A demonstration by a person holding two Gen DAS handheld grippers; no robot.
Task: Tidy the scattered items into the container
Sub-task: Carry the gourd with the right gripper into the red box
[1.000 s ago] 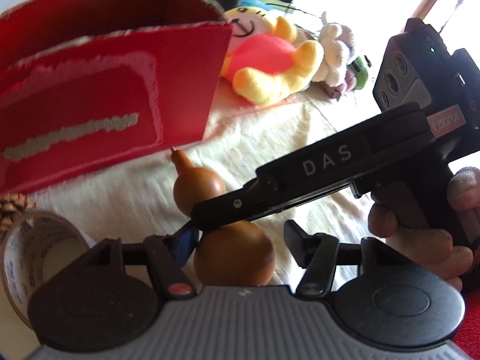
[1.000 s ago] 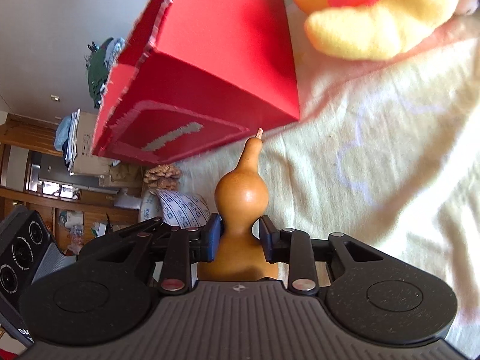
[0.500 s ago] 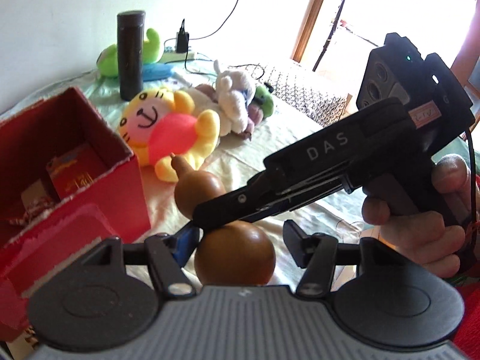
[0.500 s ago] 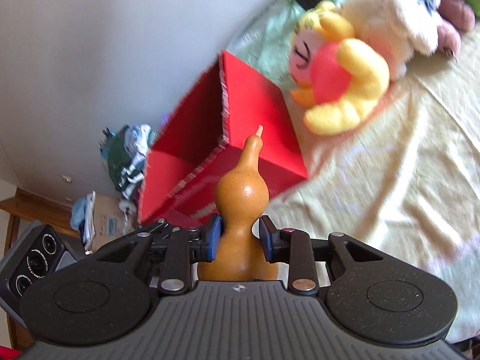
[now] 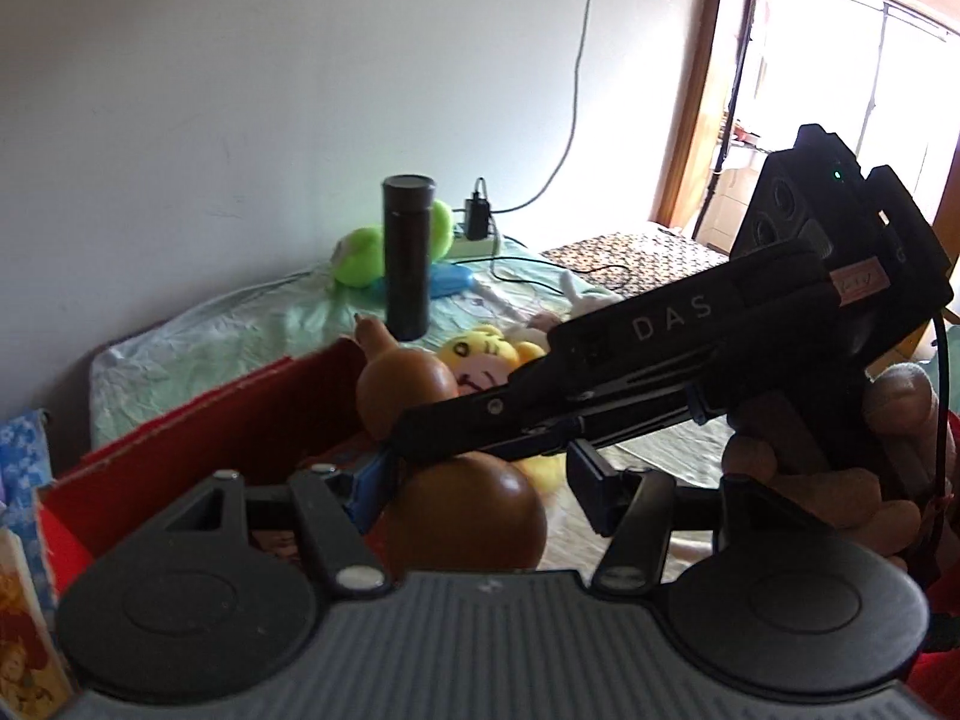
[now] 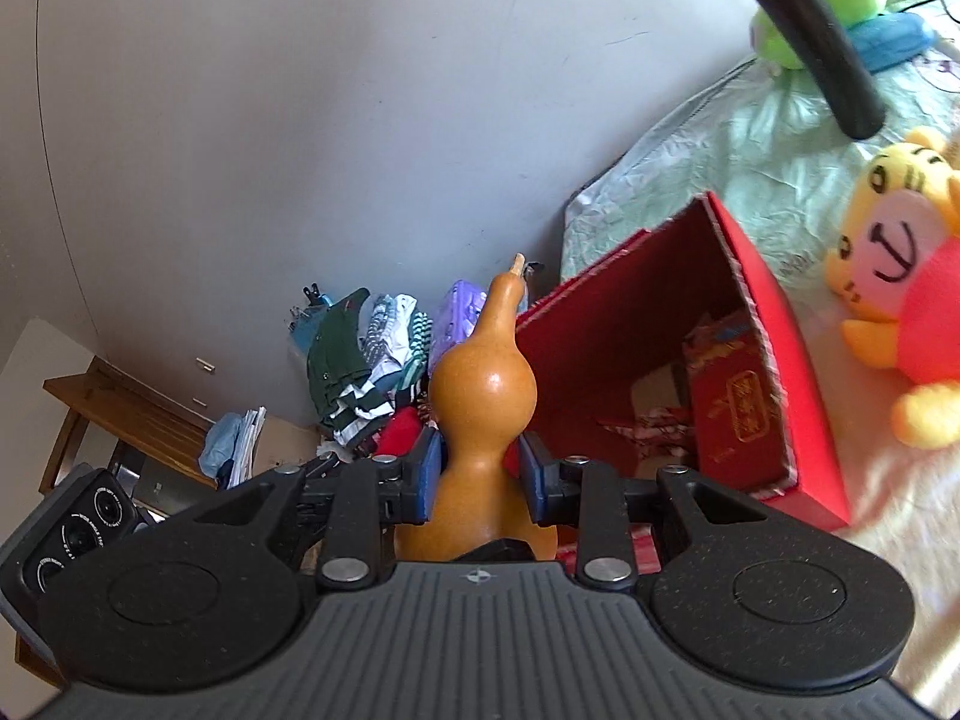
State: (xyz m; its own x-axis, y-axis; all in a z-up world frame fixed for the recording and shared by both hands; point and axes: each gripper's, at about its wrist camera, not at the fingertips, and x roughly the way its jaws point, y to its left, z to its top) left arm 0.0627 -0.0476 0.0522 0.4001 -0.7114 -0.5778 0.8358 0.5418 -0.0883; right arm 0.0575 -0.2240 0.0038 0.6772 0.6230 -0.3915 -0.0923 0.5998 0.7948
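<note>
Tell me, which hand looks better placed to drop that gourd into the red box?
Probably the right: the right gripper pinches the gourd at its waist, beside the open red box. The left gripper merely straddles its base.

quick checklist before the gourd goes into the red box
1. Right gripper clamps the gourd at its waist: ok.
2. Left gripper supports the gourd's bulb: cannot tell; one pad touches, the other stands clear.
3. Red box mouth is open, facing up: ok.
4. Room inside the box beside the red packet: ok, though items already lie at the bottom.
5. Gourd is over the opening: not ok; it still sits at the box's near edge.
6. Yellow plush is clear of the box: ok.
</note>
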